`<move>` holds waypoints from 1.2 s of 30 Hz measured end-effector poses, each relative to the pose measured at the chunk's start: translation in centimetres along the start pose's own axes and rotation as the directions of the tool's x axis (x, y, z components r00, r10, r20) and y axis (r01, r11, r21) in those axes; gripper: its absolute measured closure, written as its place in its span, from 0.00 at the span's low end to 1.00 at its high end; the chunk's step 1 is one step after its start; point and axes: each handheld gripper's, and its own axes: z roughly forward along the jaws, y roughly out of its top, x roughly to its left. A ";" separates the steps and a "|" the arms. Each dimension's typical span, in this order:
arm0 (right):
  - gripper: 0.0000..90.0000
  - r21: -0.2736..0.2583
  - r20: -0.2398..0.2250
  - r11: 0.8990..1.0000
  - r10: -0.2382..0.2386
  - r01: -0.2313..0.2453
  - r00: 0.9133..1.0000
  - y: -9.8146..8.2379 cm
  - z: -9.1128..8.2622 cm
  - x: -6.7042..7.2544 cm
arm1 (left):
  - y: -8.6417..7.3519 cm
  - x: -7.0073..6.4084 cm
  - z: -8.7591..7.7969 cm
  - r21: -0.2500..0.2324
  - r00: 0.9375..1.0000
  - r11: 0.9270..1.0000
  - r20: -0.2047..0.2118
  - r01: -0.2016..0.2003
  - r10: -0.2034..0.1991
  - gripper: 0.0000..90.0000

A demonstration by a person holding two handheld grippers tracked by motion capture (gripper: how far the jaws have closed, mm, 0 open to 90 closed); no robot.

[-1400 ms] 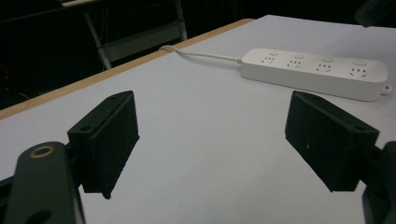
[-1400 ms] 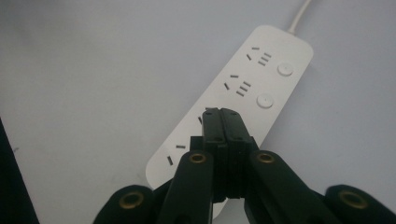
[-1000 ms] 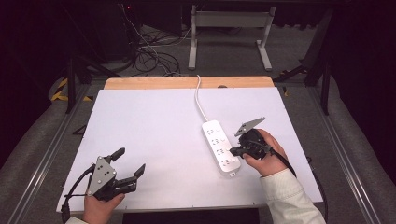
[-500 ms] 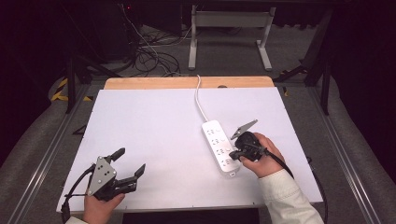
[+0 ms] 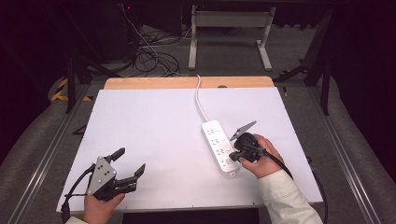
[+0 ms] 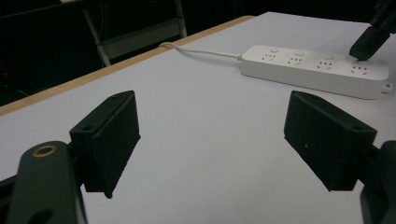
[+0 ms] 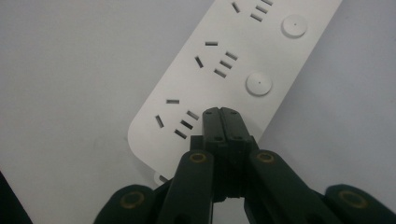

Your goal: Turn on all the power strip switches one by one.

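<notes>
A white power strip lies right of the table's middle, its cord running to the far edge. My right gripper is shut with nothing between the jaws. In the right gripper view its tips touch the power strip beside the nearest socket, in line with the round buttons. The spot under the tips is hidden. My left gripper rests open at the near left corner, far from the strip. The left gripper view shows its jaws wide apart over bare table, with the strip beyond.
The white table top has a wooden strip along its far edge. Metal rails run down both sides. Cables and a stand's legs lie on the dark floor behind the table.
My right gripper has shifted slightly left and nearer, settling on the strip's near end. The left gripper has not moved.
</notes>
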 end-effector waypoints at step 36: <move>1.00 -0.237 0.035 0.971 0.019 -0.010 0.999 -0.7 -2.5 0.1 | 0.0 0.1 -0.1 -0.005 1.000 1.000 0.000 0.006 -0.006 0.21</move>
